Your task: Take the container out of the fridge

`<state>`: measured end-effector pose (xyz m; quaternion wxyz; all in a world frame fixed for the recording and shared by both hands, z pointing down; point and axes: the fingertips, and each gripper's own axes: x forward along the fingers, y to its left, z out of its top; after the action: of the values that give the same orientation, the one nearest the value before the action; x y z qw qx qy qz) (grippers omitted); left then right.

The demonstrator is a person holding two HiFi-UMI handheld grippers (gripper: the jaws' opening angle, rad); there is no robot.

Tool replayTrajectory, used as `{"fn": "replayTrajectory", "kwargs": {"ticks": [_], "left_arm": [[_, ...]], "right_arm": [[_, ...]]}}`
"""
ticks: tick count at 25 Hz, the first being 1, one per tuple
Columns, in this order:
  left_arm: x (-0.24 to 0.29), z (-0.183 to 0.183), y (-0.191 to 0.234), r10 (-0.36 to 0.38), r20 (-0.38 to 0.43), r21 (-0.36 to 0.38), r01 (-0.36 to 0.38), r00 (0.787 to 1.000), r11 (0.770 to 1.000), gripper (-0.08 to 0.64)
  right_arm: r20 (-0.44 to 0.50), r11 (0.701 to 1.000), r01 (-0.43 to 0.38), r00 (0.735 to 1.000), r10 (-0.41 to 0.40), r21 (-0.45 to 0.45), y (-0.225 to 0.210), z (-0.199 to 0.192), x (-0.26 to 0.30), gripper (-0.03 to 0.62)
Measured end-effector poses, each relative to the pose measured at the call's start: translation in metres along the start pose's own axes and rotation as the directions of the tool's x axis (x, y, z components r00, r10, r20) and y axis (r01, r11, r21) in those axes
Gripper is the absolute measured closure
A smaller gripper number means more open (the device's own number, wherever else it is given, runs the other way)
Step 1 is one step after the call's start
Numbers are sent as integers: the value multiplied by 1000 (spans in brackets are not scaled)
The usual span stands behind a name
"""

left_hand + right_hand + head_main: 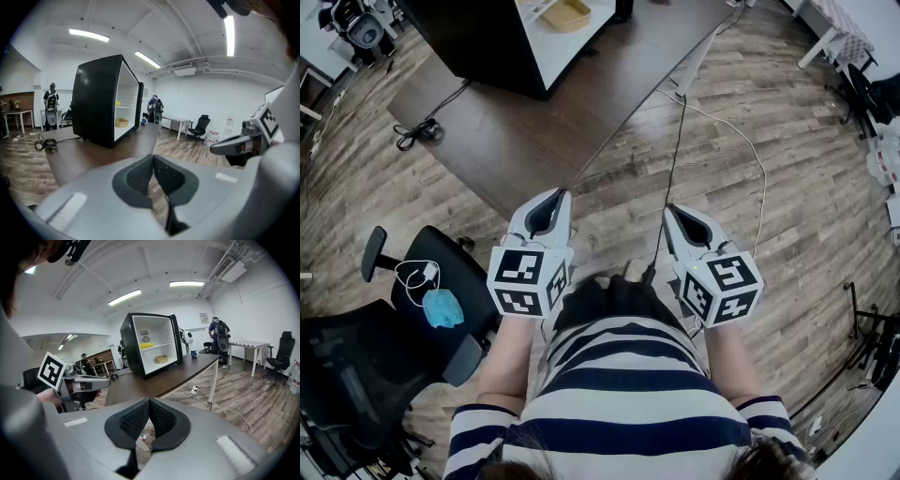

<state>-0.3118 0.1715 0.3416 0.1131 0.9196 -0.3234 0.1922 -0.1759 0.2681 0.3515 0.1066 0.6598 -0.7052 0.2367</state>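
Above the wooden floor [769, 159], short of the brown worktop [581, 108], the left gripper [554, 196] and the right gripper [669, 210] are held side by side, each with its fingers [139, 174] pressed together on nothing. On the worktop the black fridge [150, 343] stands open. The tan container [162, 359] sits on its lower shelf, well apart from both grippers. A blue face mask [442, 307] lies on an office chair [455, 267] at the person's left.

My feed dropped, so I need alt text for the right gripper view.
The right gripper, jaws shut on nothing, points at an open black fridge standing on a dark table some way ahead. A tan container sits low inside it. The left gripper shows at the left.
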Motion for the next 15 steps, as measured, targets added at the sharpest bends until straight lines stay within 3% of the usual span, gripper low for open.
{"fn": "replayTrajectory", "kwargs": {"ticks": [15], "left_arm": [[31, 7, -10, 28, 3, 2, -28, 1000, 1000, 560]], "right_arm": [[-22, 999, -37, 999, 37, 19, -29, 3, 19, 595]]}}
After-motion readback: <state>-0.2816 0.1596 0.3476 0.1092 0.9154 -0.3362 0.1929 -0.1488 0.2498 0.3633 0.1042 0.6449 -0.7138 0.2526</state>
